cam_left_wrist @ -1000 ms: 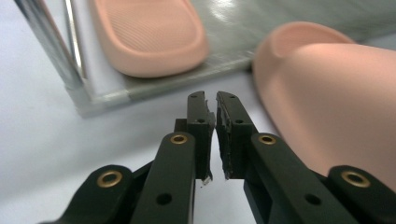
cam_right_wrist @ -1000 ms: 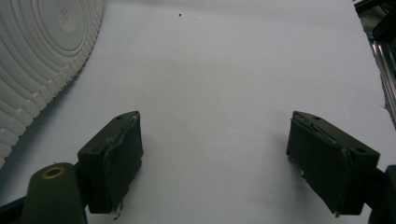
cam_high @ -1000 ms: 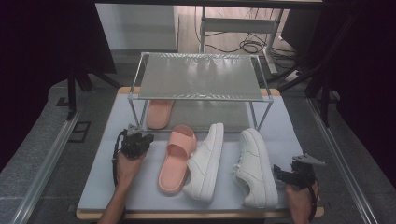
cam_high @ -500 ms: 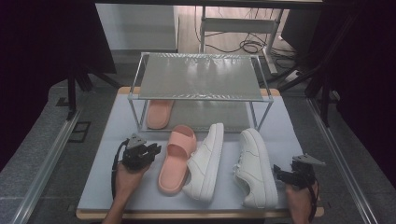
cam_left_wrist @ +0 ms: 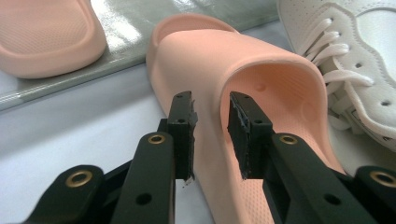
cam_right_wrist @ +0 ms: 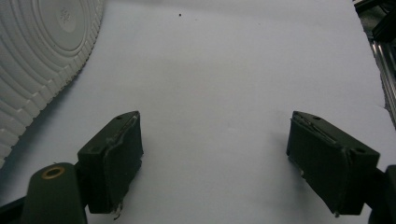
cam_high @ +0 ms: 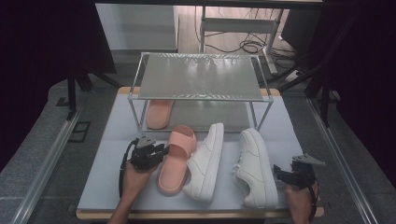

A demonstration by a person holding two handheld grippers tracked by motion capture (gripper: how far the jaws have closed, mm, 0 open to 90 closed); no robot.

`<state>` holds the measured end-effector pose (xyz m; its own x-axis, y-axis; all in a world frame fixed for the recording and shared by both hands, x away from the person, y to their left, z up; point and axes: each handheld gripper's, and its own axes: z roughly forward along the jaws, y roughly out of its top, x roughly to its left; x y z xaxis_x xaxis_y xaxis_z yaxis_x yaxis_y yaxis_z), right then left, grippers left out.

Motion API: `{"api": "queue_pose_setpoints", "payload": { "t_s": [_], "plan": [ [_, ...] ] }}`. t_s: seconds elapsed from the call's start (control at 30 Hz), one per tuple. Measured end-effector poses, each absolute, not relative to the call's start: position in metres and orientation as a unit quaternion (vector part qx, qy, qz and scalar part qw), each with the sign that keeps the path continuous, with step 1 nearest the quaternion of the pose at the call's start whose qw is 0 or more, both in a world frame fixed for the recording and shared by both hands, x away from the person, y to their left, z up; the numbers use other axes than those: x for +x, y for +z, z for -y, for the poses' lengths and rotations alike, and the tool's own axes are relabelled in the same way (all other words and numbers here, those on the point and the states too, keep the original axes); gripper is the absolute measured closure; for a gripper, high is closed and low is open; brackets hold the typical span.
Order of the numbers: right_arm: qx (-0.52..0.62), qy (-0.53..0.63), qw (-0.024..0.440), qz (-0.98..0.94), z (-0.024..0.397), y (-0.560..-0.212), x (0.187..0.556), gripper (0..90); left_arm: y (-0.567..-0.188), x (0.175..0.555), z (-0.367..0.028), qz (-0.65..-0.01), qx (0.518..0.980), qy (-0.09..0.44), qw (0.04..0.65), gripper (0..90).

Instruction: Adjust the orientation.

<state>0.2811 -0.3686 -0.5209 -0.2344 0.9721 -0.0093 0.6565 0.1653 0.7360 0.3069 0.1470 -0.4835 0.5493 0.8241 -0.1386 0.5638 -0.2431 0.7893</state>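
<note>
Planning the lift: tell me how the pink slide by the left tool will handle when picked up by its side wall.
The pink slide looks like thick moulded foam, so probably light. Its arched strap may flex when squeezed. The matte, dimpled footbed suggests little slipping.

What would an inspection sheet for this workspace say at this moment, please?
Surface: pale board, flat, no spills seen.
Job's things: pink slide lies in front of the wire rack; second pink slide sits under the rack's top shelf.
Clutter: two white sneakers lie close beside the slide.
Grippers: left tool has jaws that have just been opening, astride the slide's side wall; right tool is open over bare board.
Cables: floor cables lie loose behind the table.
Surroundings: dark curtains on both sides.
</note>
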Motion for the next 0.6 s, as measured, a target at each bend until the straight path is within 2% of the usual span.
{"api": "queue_pose_setpoints", "payload": {
  "t_s": [0.23,0.6],
  "plan": [
    [0.565,0.314,0.252,-0.72,0.369,-0.521,0.281,18.7,-0.489,0.315,-0.138,-0.457,0.778,0.161,0.401,73.0],
    [0.565,0.314,0.252,-0.72,0.369,-0.521,0.281,18.7,-0.486,0.319,-0.146,-0.47,0.772,0.165,0.395,76.7]
  ]
}}
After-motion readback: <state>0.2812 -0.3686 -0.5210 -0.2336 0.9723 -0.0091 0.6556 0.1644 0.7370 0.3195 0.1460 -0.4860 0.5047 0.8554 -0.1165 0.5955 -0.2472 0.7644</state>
